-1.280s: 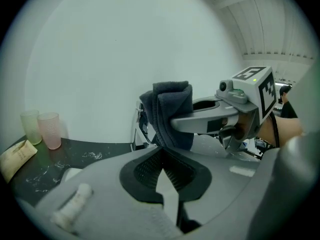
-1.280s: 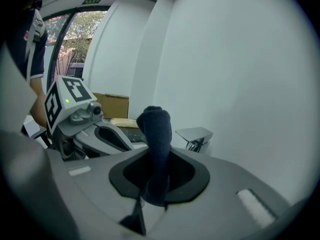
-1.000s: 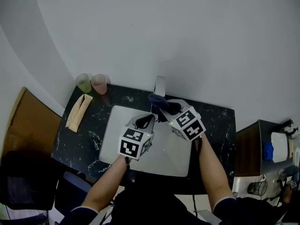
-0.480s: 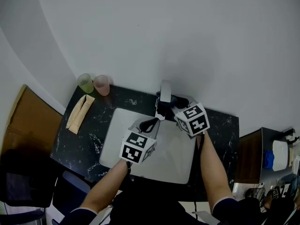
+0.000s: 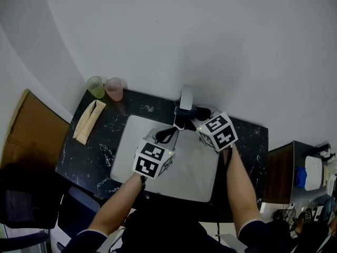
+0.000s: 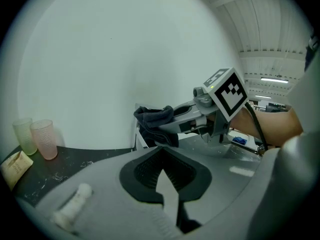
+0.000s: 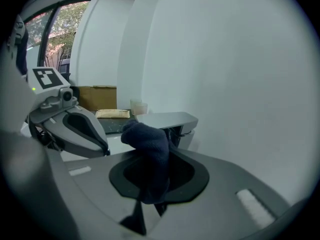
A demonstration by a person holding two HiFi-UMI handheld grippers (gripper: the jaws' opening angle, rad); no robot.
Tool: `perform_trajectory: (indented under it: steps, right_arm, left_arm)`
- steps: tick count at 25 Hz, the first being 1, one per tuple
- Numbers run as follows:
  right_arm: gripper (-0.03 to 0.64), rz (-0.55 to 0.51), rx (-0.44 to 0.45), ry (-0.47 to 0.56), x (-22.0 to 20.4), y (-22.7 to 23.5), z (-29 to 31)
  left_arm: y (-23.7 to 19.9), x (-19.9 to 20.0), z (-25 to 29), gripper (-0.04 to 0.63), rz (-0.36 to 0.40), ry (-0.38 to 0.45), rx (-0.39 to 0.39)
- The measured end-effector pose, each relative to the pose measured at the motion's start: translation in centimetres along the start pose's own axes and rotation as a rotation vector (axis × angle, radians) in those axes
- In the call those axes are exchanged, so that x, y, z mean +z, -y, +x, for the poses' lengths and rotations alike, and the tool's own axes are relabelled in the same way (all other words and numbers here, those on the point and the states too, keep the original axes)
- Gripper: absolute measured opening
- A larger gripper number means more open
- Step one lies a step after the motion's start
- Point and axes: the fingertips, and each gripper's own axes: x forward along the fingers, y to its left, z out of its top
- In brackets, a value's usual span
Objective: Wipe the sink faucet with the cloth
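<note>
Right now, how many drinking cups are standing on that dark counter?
2. A green cup stands at the counter's back left corner, with a pink cup right beside it. No others show, though some may be hidden.

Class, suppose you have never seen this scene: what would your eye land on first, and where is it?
First, the dark blue cloth bunched between the closing jaws of the right gripper, just in front of the grey faucet at the back of the white sink. Next, the left gripper, jaws shut and empty, over the sink. Last, the green cup and pink cup at the back left corner of the dark counter.
</note>
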Motion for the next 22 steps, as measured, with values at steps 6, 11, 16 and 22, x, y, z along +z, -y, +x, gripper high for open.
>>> perform_trajectory:
  steps: [6, 11, 16, 22]
  right_arm:
    - [0.063, -0.012, 0.034, -0.014, -0.5, -2.3, -0.9]
    - [0.063, -0.009, 0.032, -0.017, -0.7, -3.9, -1.7]
    - [0.063, -0.013, 0.036, -0.036, -1.4, -6.2, -2.6]
    - [0.063, 0.061, 0.028, -0.037, -2.8, -8.8, -3.1]
  left_arm:
    - [0.2, -0.7, -0.3, 0.002, 0.002, -0.029, 0.011]
    - [1.1, -1.2, -1.3, 0.002, 0.004, -0.039, -0.006]
    - [1.6, -2.6, -3.0, 0.002, 0.003, -0.059, -0.026]
    - [0.6, -2.6, -4.8, 0.002, 0.027, -0.059, -0.036]
